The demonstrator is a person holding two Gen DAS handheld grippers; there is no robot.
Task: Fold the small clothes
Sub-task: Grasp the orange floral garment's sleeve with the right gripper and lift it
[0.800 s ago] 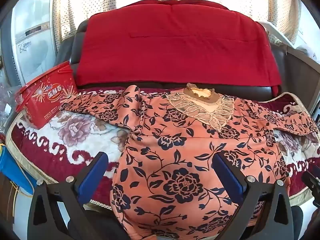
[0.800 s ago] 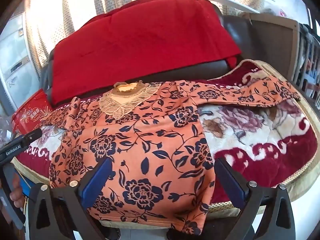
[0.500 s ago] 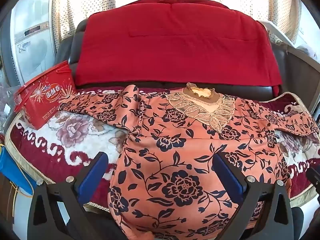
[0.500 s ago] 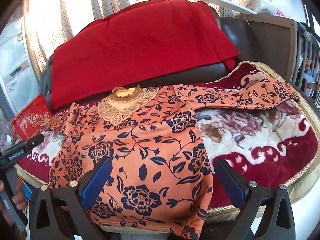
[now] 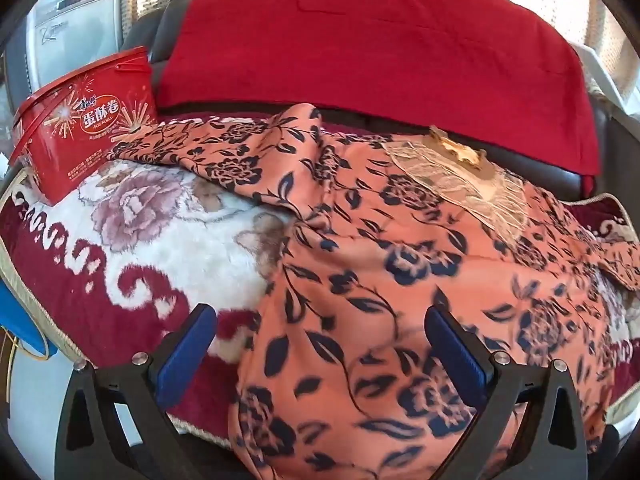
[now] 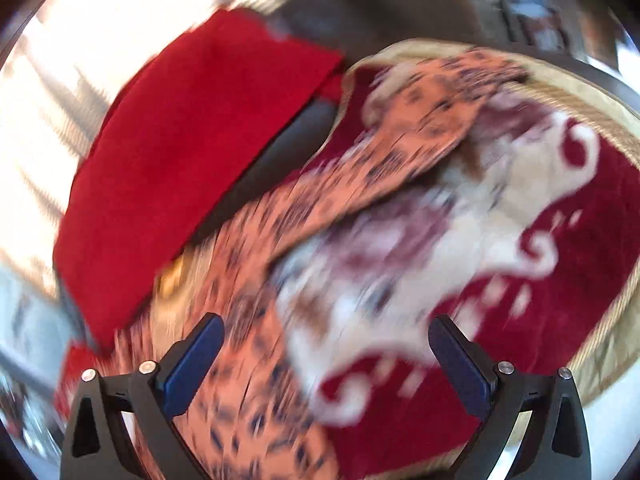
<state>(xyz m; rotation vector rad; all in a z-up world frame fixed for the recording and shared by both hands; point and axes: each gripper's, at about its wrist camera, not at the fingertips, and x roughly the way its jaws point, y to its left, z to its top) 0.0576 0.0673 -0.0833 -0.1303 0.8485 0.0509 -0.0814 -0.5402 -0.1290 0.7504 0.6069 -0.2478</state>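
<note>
An orange blouse with dark blue flowers [image 5: 400, 280] lies spread flat on a sofa seat, its lace collar [image 5: 456, 168] toward the backrest and one sleeve [image 5: 224, 152] stretched left. My left gripper [image 5: 320, 344] hangs open over the blouse's lower left edge, nothing between its blue pads. The right wrist view is heavily blurred and tilted. It shows the other sleeve [image 6: 432, 120] reaching toward the sofa's right end. My right gripper [image 6: 326, 348] is open above the blouse's side edge and the blanket.
A red, white and floral blanket [image 5: 132, 248] covers the seat. A red throw [image 5: 360, 40] drapes over the dark backrest. A red egg-roll tin [image 5: 84, 120] stands at the seat's left end, touching the sleeve tip. A blue object [image 5: 20, 320] sits beyond the seat's left edge.
Both grippers have moved closer to the blouse. The left one has shifted toward its left side; the right one has swung and rolled toward the right sleeve, blurring its view.
</note>
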